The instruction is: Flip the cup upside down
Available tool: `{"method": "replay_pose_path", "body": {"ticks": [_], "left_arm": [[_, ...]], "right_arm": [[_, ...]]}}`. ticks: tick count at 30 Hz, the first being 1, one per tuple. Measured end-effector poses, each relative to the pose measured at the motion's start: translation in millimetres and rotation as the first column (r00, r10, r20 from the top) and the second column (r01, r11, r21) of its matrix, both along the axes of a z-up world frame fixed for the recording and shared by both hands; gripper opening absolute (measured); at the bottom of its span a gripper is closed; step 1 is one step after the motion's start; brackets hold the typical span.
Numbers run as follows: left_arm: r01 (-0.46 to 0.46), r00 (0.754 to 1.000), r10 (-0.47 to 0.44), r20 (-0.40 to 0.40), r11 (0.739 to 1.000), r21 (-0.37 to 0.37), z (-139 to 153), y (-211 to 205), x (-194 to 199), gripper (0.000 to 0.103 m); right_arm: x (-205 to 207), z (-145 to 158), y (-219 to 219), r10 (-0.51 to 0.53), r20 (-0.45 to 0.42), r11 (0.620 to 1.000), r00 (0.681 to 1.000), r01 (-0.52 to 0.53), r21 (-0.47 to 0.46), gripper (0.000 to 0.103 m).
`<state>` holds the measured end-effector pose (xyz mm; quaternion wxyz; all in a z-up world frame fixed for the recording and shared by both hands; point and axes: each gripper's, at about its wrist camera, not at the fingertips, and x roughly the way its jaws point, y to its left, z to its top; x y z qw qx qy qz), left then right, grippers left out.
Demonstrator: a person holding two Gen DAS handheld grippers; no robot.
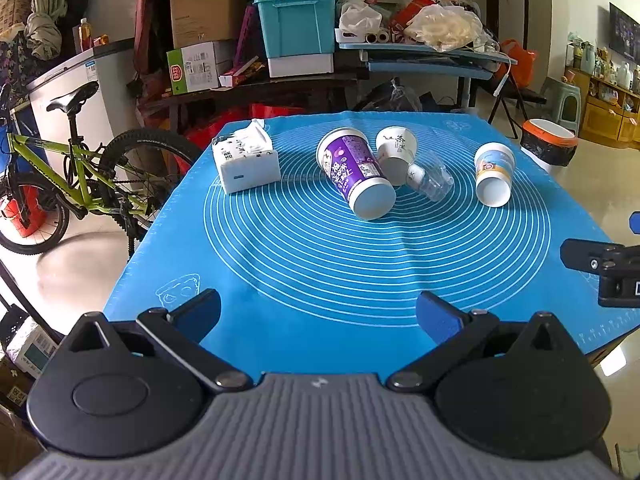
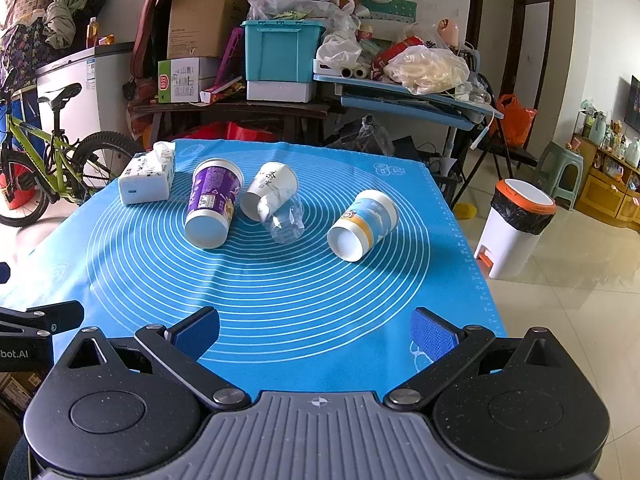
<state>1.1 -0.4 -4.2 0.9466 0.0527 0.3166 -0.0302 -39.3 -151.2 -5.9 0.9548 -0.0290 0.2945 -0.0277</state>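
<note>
While both tongs gape empty, cups lie toppled well ahead.

The left tool reads "bot.AI" in white on its black body; the white cup bears the character "茶".

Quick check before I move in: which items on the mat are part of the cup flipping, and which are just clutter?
Job: purple cup, white tea cup, clear plastic cup, blue-and-yellow cup, all lying on their sides.

Clutter: tissue pack, bin, bicycle.
</note>
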Motion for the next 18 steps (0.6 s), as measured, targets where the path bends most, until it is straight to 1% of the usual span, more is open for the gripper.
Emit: {"method": "replay_pose_path", "body": {"ticks": [18], "left_arm": [[-0.001,1.0,0.001,-0.006,1.0,0.004,2.5,-1.8,1.8,0.102]], "right_arm": [[3.7,-1.2,2.2,0.011,0.001,1.0,1.0,-0.011,0.002,0.103]]}}
